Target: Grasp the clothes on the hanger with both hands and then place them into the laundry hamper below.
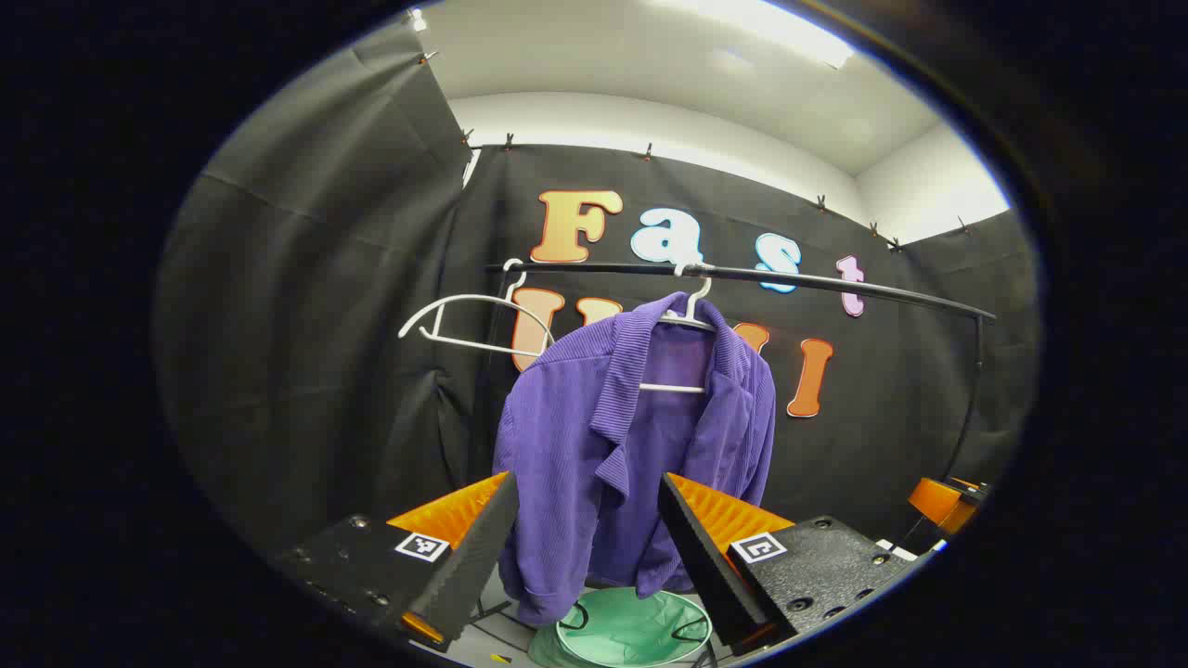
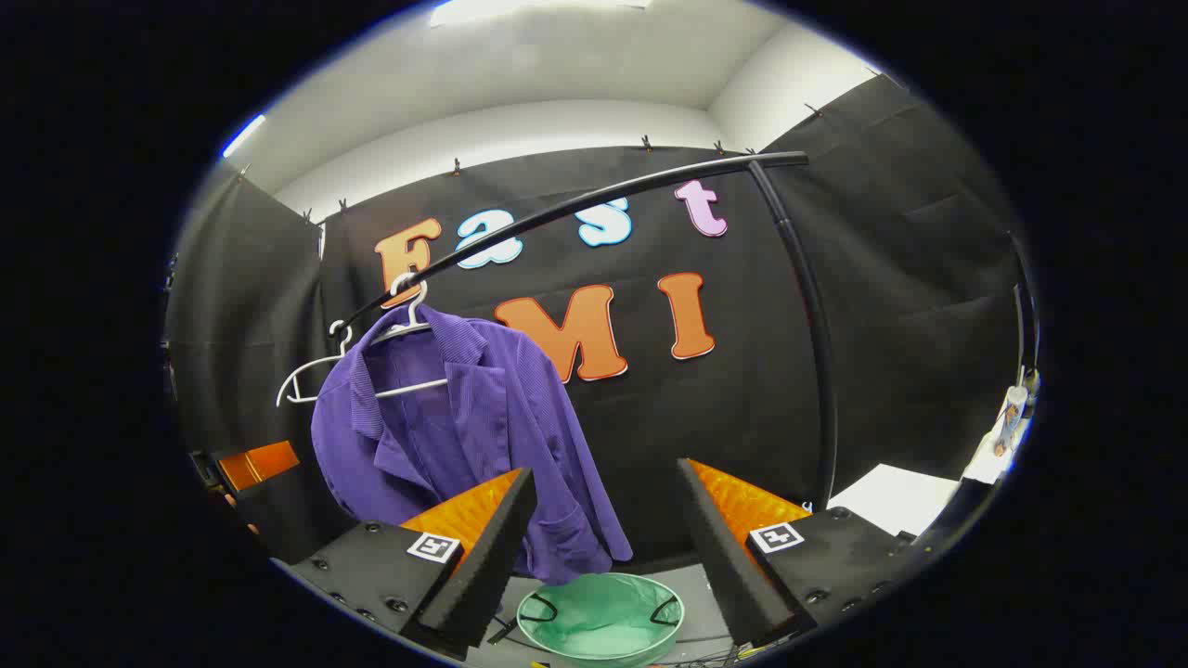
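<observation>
A purple jacket (image 1: 640, 436) hangs on a white hanger (image 1: 682, 320) from a black rail (image 1: 817, 281). In the left gripper view my left gripper (image 1: 588, 480) is open, its fingers framing the jacket's lower front from a distance and touching nothing. A round green laundry hamper (image 1: 633, 629) stands on the floor under the jacket. In the right gripper view the jacket (image 2: 464, 436) hangs to the left, and my right gripper (image 2: 605, 468) is open, off to the jacket's right, above the hamper (image 2: 601, 617). The left gripper (image 2: 260, 464) shows at the far left.
An empty white hanger (image 1: 464, 320) hangs on the rail left of the jacket. The rail's upright post (image 2: 817, 371) stands at the right. A white sheet (image 2: 896, 496) lies on a surface at the far right. Black cloth walls close in the booth.
</observation>
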Demonstrator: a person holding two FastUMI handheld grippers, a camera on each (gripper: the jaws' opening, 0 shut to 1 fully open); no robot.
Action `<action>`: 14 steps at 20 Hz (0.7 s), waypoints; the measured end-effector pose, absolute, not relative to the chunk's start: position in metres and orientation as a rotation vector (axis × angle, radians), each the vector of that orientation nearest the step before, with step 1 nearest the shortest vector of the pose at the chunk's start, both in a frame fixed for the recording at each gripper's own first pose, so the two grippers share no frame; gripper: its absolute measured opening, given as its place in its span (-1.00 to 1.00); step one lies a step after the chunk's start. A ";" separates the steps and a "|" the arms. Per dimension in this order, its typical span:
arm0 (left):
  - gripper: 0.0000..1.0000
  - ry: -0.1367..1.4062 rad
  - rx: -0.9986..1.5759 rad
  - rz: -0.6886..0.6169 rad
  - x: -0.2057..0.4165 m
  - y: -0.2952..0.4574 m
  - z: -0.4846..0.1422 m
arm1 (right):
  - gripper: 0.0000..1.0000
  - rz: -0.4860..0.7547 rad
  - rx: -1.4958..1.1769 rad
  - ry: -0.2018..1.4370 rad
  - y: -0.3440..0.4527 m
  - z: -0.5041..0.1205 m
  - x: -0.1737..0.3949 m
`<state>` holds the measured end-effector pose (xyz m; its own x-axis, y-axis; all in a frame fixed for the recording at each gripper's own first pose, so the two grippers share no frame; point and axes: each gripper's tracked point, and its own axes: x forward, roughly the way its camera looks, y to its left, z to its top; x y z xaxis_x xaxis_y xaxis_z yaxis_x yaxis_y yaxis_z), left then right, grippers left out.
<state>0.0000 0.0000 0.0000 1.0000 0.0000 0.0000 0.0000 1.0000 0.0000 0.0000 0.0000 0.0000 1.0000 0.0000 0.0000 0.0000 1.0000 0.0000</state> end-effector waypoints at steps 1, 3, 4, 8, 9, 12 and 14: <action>0.91 -0.001 0.001 -0.001 0.003 0.000 0.001 | 0.96 -0.003 0.005 0.003 -0.001 0.001 0.005; 0.91 -0.002 0.008 0.002 0.009 -0.004 0.003 | 0.96 -0.002 0.009 -0.006 -0.003 0.007 0.019; 0.91 -0.002 0.007 -0.003 0.014 -0.010 0.004 | 1.00 0.002 0.008 -0.010 -0.004 0.009 0.025; 0.84 0.012 -0.010 0.008 0.035 -0.026 0.003 | 1.00 0.034 -0.026 -0.007 -0.005 0.015 0.057; 0.84 0.020 -0.011 0.018 0.039 -0.029 0.002 | 0.96 0.047 -0.040 -0.003 -0.005 0.015 0.066; 0.84 0.024 -0.017 0.048 0.048 -0.037 0.003 | 0.96 0.101 -0.048 0.008 0.000 0.018 0.090; 0.84 0.012 -0.006 0.080 0.051 -0.040 0.004 | 0.96 0.133 -0.045 0.017 0.000 0.017 0.105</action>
